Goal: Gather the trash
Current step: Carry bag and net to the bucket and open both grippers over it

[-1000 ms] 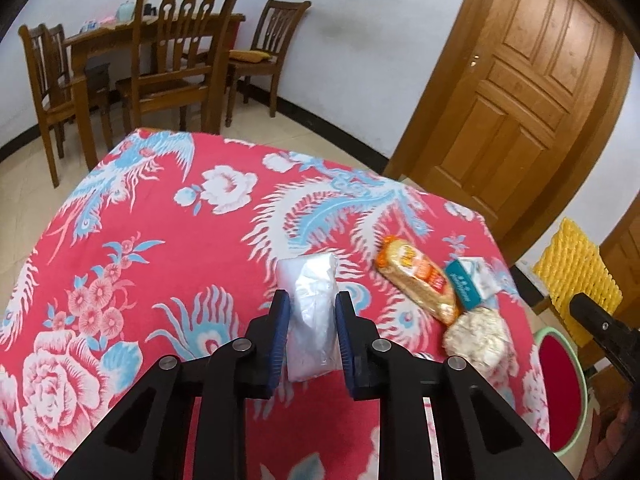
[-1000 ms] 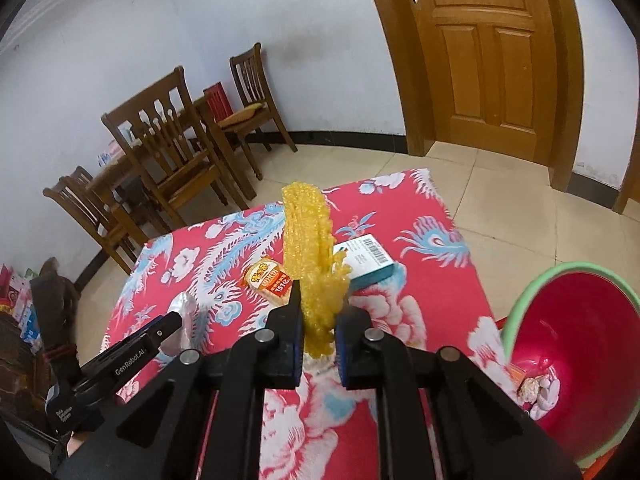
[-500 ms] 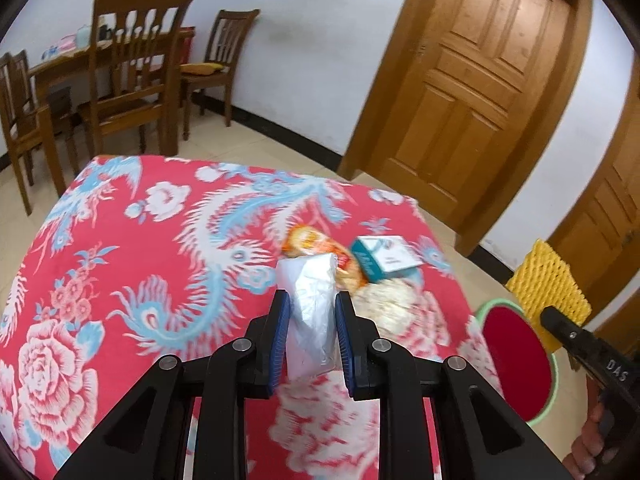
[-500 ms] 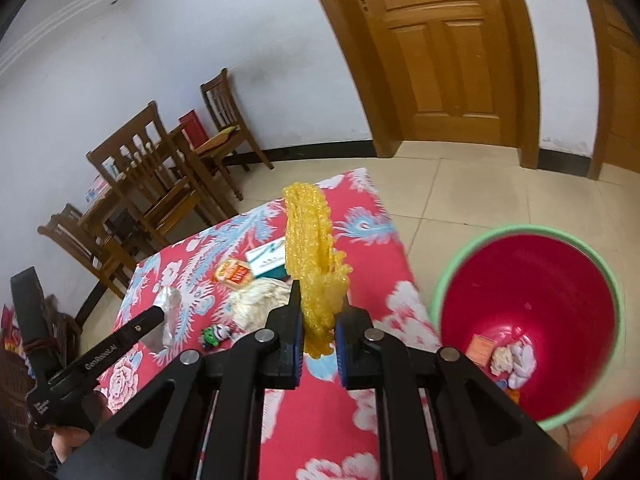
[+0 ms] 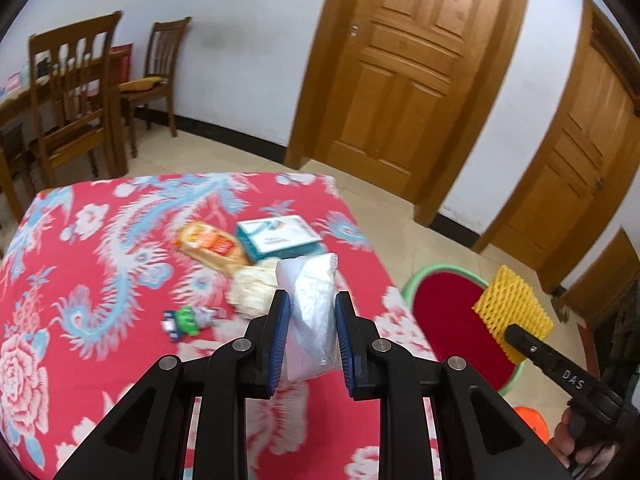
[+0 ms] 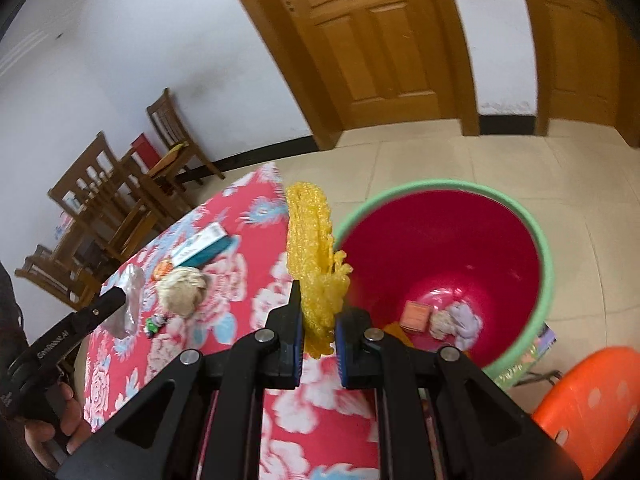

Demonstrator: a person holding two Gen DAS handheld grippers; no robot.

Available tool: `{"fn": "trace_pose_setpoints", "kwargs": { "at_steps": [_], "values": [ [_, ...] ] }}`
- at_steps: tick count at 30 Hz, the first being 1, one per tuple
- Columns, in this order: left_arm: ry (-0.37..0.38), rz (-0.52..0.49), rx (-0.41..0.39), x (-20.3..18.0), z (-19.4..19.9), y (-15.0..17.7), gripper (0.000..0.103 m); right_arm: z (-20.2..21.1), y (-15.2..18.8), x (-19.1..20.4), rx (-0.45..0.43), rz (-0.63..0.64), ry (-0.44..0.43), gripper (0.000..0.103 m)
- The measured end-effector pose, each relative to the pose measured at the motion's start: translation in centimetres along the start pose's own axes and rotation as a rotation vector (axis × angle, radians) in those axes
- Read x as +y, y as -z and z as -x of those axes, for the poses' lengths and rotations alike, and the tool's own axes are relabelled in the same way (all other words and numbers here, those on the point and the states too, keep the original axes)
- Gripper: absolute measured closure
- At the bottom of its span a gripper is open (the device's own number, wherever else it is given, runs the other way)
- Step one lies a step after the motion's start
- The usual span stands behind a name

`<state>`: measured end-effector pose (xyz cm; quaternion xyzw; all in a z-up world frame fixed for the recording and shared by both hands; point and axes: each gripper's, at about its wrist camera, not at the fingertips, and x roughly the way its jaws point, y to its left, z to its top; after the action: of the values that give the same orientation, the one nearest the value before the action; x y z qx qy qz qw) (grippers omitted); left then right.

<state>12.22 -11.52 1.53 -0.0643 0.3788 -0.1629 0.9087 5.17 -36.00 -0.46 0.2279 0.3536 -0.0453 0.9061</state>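
Note:
My left gripper (image 5: 310, 334) is shut on a crumpled clear plastic bag (image 5: 310, 312), held above the red flowered table (image 5: 100, 280) near its right edge. My right gripper (image 6: 318, 320) is shut on a yellow foam net (image 6: 312, 248) and hangs at the rim of the red bin with a green rim (image 6: 548, 248), which stands on the floor beside the table. That bin (image 5: 452, 320) holds a small orange packet and crumpled paper. The yellow net (image 5: 514, 312) shows over the bin in the left wrist view too. The plastic bag (image 6: 128, 304) shows at left in the right wrist view.
On the table lie an orange snack packet (image 5: 210, 246), a teal and white box (image 5: 276, 236), a crumpled paper ball (image 5: 254, 286) and a small green wrapper (image 5: 184, 320). An orange stool (image 6: 592, 404) stands beside the bin. Wooden chairs (image 5: 76, 92) and doors (image 5: 404, 80) lie beyond.
Both grippers have swung right, toward the bin, each still gripping its piece. The yellow net has gone from above the table to the bin's rim.

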Motion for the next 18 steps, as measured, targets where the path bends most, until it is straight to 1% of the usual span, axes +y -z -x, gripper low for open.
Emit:
{"fn": "trace_pose_setpoints", "kwargs": {
  "at_steps": [6, 12, 17, 18],
  "values": [
    [0.039, -0.059, 0.035, -3.6, -1.2, 0.5, 0.079, 0.1, 0.5, -3.3, 0.017, -0.058, 0.04, 0.087],
    [0.062, -0.117, 0.074, -6.7, -2.9, 1.1, 0.079, -0.7, 0.8, -6.6, 0.044, -0.119, 0.069, 0.086],
    [0.082, -0.162, 0.099, -8.9, -4.3, 1.5, 0.079, -1.1, 1.2, -8.1, 0.062, -0.15, 0.076, 0.085],
    [0.085, -0.17, 0.104, -9.3, -4.5, 1.6, 0.079, -1.1, 1.2, -8.4, 0.066, -0.159, 0.075, 0.082]
  ]
}}
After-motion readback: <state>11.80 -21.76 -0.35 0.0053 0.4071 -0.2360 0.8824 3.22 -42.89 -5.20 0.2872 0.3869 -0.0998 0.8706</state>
